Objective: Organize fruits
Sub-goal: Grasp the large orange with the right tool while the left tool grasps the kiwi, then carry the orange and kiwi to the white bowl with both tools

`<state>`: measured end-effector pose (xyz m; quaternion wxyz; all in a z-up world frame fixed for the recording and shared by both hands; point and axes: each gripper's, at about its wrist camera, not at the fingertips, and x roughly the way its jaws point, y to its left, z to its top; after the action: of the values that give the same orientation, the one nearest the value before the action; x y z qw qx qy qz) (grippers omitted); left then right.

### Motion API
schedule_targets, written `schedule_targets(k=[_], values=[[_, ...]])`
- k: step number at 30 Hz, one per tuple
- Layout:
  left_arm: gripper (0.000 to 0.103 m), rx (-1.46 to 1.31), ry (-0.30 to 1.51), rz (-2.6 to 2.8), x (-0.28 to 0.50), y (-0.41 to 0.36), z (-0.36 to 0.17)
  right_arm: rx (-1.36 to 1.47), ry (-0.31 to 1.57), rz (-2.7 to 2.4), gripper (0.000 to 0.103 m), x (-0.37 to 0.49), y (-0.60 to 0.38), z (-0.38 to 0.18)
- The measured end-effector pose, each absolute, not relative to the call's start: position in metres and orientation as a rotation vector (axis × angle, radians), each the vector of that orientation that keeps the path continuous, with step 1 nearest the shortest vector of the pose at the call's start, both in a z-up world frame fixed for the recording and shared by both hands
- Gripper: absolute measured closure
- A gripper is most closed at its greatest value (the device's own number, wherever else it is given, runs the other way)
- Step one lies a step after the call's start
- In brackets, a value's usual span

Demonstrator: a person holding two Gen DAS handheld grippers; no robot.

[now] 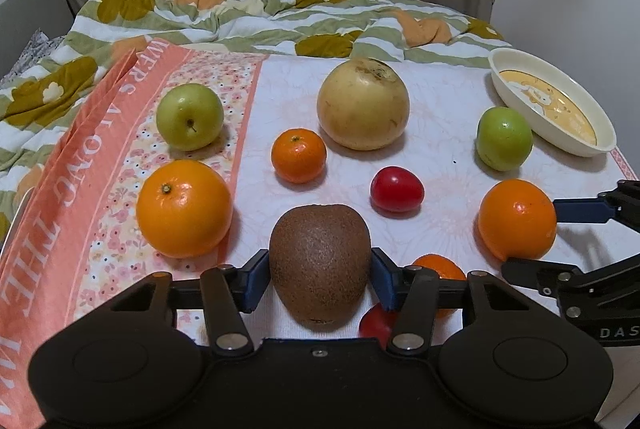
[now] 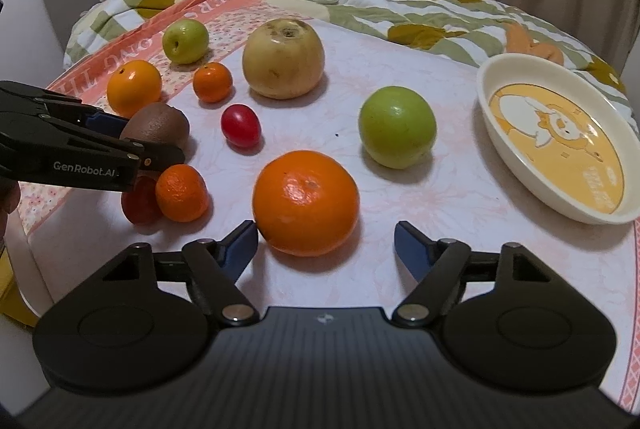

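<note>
1. Here, at the far left, a coral lettered cloth (image 1: 60, 189) lies over the edge of the white floral cover (image 1: 440, 149). A green apple (image 1: 189, 116) sits on its flowered border, and a large orange (image 1: 184, 208) rests just in front of it.
2. Next comes a small mandarin (image 1: 298, 155), with a big yellowish pear (image 1: 363, 104) behind it to the right.
3. In the near middle, the left gripper (image 1: 320, 277) pinches the kiwi (image 1: 320, 253). Its blue pads press on both flanks of the fruit. The kiwi is low over the cover, and I cannot tell whether it is lifted.
4. A red tomato (image 1: 397, 188) lies just right of the kiwi. A second tomato (image 1: 376, 323) and a second mandarin (image 1: 440, 267) peek out from behind the left gripper's right finger.
5. Further right, a second green apple (image 1: 504, 138) stands near the bowl.
6. The right gripper (image 2: 326, 229) is spread around a second orange (image 2: 306, 202), which rests on the cover. The left fingertip is right at the peel and the right one stands clear of it.
7. At the far right, the cream bowl (image 2: 492, 133) with a yellow cartoon print sits on the cover's edge.
</note>
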<state>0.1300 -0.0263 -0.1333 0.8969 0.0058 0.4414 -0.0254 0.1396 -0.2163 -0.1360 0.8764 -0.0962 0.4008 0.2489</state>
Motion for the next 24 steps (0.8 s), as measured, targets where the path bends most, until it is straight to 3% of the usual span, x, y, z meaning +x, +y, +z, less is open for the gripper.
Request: schedule_targets(k=[6,8,24], values=[[0.046,0.012,0.913,-0.036,0.127,-0.024,-0.132,-0.21,0.821,0.543,0.021,0.144,-0.208,-0.137],[0.047,0.014,0.912,-0.032,0.127,-0.023,-0.131,-0.212,0.812,0.553,0.028,0.145,-0.207,-0.136],[0.047,0.018,0.84,-0.029,0.115,-0.057,-0.075,-0.147,0.773,0.542,0.029,0.143,-0.24,-0.084]])
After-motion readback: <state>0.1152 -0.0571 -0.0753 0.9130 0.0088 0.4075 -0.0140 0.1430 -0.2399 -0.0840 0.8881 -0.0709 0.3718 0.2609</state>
